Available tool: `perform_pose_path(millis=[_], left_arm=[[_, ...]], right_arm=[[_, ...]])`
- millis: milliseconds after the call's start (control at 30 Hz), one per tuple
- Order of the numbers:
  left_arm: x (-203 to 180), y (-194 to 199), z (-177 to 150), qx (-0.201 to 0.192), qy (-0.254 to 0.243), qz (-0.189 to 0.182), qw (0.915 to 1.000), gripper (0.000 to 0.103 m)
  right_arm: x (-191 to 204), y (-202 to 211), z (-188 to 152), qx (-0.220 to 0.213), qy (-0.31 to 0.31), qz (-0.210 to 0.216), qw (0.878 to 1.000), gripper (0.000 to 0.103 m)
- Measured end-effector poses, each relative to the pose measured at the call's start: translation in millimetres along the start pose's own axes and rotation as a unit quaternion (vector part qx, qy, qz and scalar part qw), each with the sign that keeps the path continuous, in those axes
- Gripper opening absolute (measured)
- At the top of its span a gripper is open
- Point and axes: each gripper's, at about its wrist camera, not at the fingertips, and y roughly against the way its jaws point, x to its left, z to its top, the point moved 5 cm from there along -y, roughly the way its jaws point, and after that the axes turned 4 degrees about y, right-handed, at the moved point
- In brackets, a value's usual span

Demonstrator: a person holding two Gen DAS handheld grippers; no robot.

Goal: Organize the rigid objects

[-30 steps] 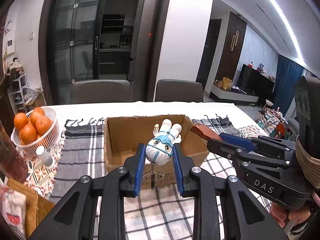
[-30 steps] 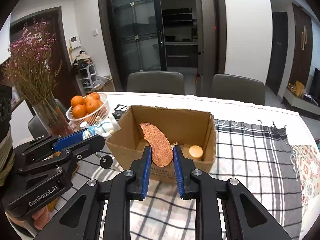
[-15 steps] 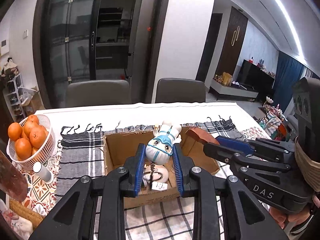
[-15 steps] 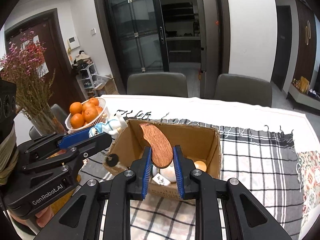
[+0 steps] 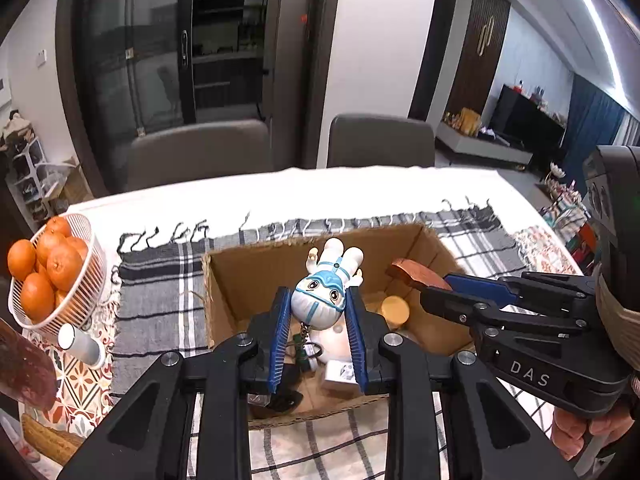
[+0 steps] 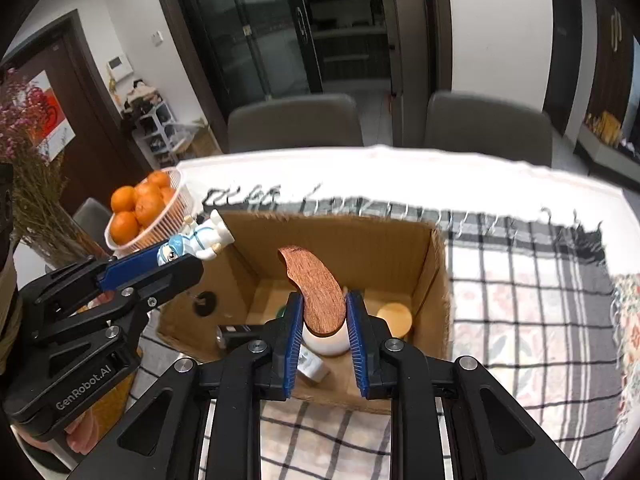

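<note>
Inside the cardboard box (image 5: pixel 224 280), small clutter (image 5: pixel 304 354) half hidden behind the left tongs (image 5: pixel 318 326), too small to identify.

The cardboard box (image 6: pixel 352 240) is matt brown paperboard with rough torn edges. Above it, the figurine (image 5: pixel 326 296) is glossy smooth plastic, and the curved wooden piece (image 6: pixel 318 292) shows reddish, matt grain. Under the box lies woven plaid cloth (image 6: pixel 520 308), fringed. Beside the box, the basket (image 5: pixel 80 280) is white plastic wire.

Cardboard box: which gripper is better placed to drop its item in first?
Right, probably. The right gripper holds the curved brown wooden piece over the open cardboard box interior; the left gripper with its white-and-blue toy figurine hangs nearer the box's left wall.
</note>
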Motion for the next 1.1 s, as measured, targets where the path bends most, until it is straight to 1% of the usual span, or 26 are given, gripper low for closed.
perform_pose_path(millis=[100,300,367,433,467,533,633,700,767,833,933,1000,1100], left_arm=[[1.8,-11.9,-5.7,0.016,-0.004,0.003,0.9999,0.027],[6.1,-30.9,-19.6,0.051,0.002,0.006,0.9987,0.028],[7.2,-33.6,-24.1,0.06,0.005,0.008,0.9982,0.028],[7.2,-32.5,-26.4,0.058,0.004,0.011,0.9982,0.032],[7.4,-30.9,-26.7,0.057,0.005,0.012,0.9983,0.036],[7.7,-24.2,-28.0,0.049,0.008,0.018,0.9986,0.037],[7.0,-9.0,-31.2,0.033,0.012,0.025,0.9991,0.039],[5.7,4.3,-35.6,0.023,0.015,0.027,0.9993,0.045],[5.0,16.0,-39.1,0.01,0.017,0.03,0.9993,0.049],[4.8,30.7,-45.3,-0.004,0.021,0.042,0.9989,0.05],[3.3,52.1,-56.4,-0.022,0.028,0.049,0.9982,0.053],[1.5,65.9,-64.4,-0.033,0.03,0.054,0.9975,0.058],[-3.9,91.9,-77.7,-0.065,0.021,0.068,0.9953,0.065]], right_arm=[[-4.4,-16.0,-6.0,0.021,-0.003,0.001,1.0,0.023],[-12.7,-37.3,-15.3,0.048,-0.012,-0.01,0.999,0.023],[-14.3,-41.5,-18.1,0.056,-0.014,-0.013,0.998,0.027],[-16.1,-42.0,-19.7,0.057,-0.017,-0.017,0.998,0.028],[-16.0,-41.6,-19.7,0.057,-0.017,-0.019,0.998,0.031],[-16.0,-37.8,-21.3,0.057,-0.022,-0.025,0.998,0.033],[-16.3,-29.0,-23.3,0.045,-0.027,-0.034,0.998,0.035],[-14.8,-16.0,-25.6,0.03,-0.025,-0.042,0.998,0.038],[-11.0,-2.0,-28.0,0.013,-0.02,-0.055,0.998,0.043],[-6.6,14.1,-31.9,-0.005,-0.017,-0.068,0.998,0.049],[1.5,39.5,-41.6,-0.029,-0.013,-0.09,0.995,0.053],[5.8,54.3,-48.8,-0.04,-0.011,-0.096,0.995,0.055],[13.6,78.8,-63.7,-0.061,-0.009,-0.106,0.993,0.06]])
